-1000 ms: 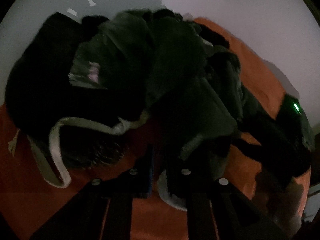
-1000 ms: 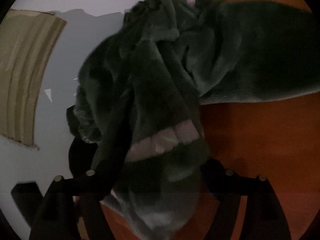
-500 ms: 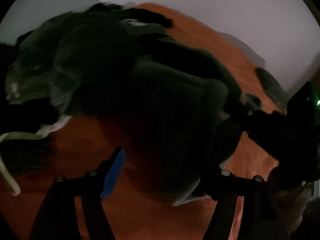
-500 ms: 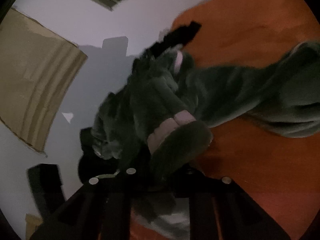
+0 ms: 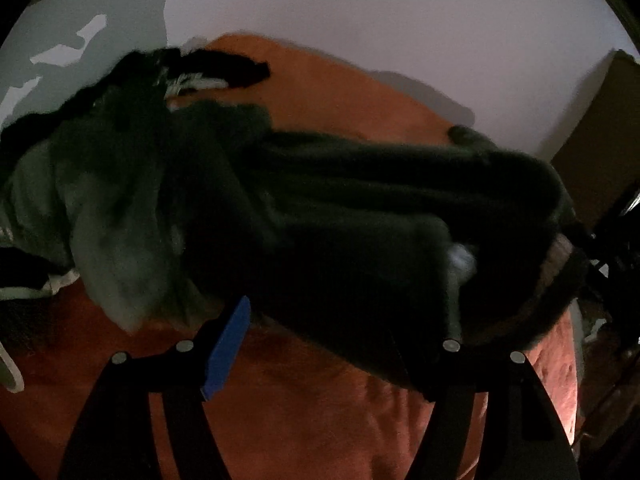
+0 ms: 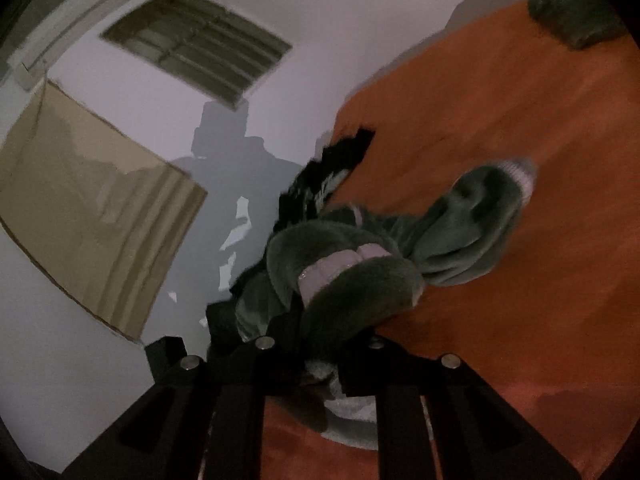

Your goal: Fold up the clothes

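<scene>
Fleece (image 6: 360, 292) was pinched in the closed right gripper (image 6: 320, 344) and stretched across the orange bed (image 5: 320, 420); the left gripper (image 5: 340, 340) was spread wide beneath it. Spreading was judged underway; a second corner was needed.

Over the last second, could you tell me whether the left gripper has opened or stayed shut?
Yes: the left gripper has opened; its fingers now stand wide apart over the orange cover, nothing pinched between them.
</scene>
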Motion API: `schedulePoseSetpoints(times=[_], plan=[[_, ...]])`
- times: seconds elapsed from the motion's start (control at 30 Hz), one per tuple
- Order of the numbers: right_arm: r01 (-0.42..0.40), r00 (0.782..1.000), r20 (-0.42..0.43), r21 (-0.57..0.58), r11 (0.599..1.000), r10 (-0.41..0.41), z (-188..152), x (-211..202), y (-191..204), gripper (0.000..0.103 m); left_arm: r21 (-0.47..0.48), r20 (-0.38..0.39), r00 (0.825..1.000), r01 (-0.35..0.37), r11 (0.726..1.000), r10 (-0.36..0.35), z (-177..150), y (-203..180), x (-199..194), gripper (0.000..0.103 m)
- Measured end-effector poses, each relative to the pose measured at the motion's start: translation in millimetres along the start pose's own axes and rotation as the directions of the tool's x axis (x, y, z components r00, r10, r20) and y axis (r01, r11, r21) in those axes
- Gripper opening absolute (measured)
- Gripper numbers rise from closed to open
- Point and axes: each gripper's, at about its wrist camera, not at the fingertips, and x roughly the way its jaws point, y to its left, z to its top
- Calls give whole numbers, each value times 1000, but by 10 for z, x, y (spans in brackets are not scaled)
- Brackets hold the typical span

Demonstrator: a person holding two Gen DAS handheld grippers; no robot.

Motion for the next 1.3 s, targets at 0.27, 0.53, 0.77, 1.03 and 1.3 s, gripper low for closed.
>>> schedulePoseSetpoints(times=[0.27,0.53,0.77,1.03,1.3], plan=[[85,983,158,89,992,-98,258,-1512,-457,11,90,-24,980,200,976,-199,242,-810,-39,72],[308,889,300,168,936,-346,613,-2763,-977,11,279,-157,950,303,911,-268,79,-1837,421,72],[571,806,44,204,795,-590,473,-2311,-1705,28,325,-316,920,334,885,-231,-259,-2197,996,72],[637,754,-50,301,709,-655,-152,-2519,-1945,63,410,-460,877,352,841,-142,-545,-2502,1359,72],[511,855,-65,276,814,-515,-943,-2527,-1668,63,389,-517,840,400,830,-163,-621,-2735,1622,72]])
